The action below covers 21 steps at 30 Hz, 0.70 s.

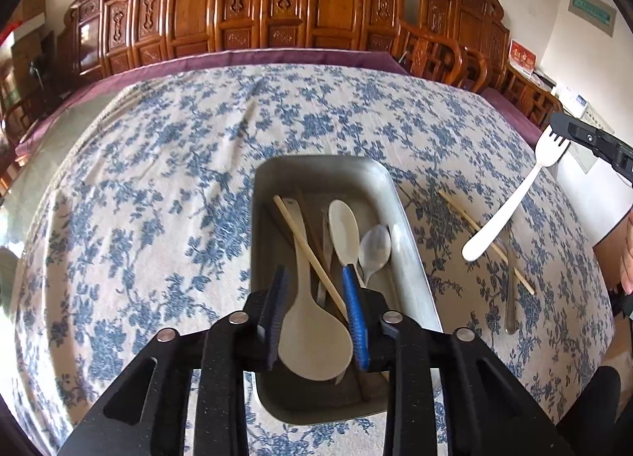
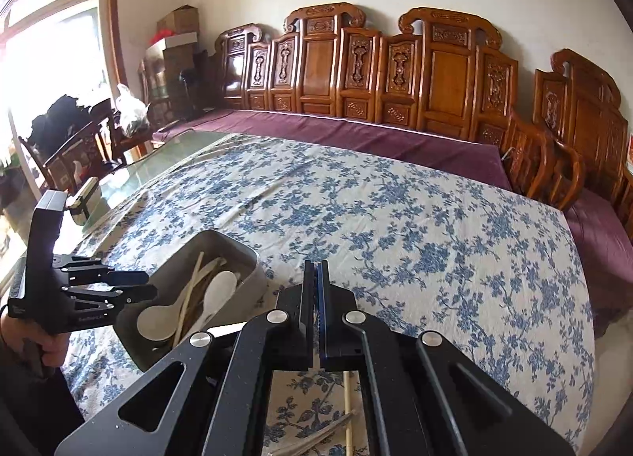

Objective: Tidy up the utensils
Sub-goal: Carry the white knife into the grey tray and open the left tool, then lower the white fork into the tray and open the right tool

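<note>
Left tool (image 1: 316, 321): jaws stand partly apart over the near end of the metal tray (image 1: 399, 210); nothing is pressed between the pads, though the pale rice paddle (image 1: 312, 341) is seen between them, lying in the tray below.
Tray: set near the middle of the worktop (image 1: 158, 179), on the blue floral cloth; a pale chopstick (image 1: 308, 246), a white spoon (image 1: 344, 230), a clear spoon (image 1: 374, 248) and some darker utensils are held in it.
Loose items: a second chopstick (image 1: 486, 238) and a metal utensil (image 1: 510, 298) are left on the cloth towards the right edge of the worktop.
Right tool (image 2: 317, 298): jaws are together, clamped on the white fork (image 1: 510, 207) at its tine end; the fork is held in the air, well clear of the cloth, right of the tray.
Step in hand: judged to be the carrying of the fork to the tray, the left tool having nothing in it.
Next move: the fork would need to be brought over the tray, lowered handle first alongside the spoons, and let go without the tray rim being struck.
Hidden or unclear: the fork itself is not made out in the right wrist view; the dark items under the paddle cannot be identified; the near end of the tray is covered by the left tool.
</note>
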Motion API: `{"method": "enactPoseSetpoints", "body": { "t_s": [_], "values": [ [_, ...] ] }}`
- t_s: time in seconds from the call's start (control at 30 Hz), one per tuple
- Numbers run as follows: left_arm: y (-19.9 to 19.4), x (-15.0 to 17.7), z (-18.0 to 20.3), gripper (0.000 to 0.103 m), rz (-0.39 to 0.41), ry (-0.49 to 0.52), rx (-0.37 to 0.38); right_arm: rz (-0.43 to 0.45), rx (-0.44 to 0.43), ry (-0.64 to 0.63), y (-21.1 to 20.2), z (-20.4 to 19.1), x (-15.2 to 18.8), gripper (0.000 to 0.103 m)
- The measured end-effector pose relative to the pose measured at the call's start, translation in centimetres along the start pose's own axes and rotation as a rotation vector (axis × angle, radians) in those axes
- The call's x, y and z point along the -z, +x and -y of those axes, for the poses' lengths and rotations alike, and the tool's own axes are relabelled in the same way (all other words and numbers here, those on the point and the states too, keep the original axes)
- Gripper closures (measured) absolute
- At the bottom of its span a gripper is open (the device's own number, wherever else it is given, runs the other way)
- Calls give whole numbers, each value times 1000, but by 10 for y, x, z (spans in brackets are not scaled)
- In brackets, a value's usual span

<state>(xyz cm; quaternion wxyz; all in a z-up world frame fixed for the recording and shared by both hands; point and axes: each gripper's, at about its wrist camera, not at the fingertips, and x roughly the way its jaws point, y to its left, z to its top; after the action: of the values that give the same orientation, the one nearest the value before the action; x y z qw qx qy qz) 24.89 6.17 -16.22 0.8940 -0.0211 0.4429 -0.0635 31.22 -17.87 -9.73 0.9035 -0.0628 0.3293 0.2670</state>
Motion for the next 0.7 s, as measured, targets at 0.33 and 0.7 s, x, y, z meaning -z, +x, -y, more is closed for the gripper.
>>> {"method": "enactPoseSetpoints", "body": {
  "t_s": [0.33, 0.7],
  "values": [
    [-12, -10, -29, 48, 52, -38, -64, -98, -76, -125, 34, -53, -24, 101],
    [-16, -15, -50, 20, 78, -82, -118, -278, -192, -197, 80, -92, -20, 101]
  ]
}}
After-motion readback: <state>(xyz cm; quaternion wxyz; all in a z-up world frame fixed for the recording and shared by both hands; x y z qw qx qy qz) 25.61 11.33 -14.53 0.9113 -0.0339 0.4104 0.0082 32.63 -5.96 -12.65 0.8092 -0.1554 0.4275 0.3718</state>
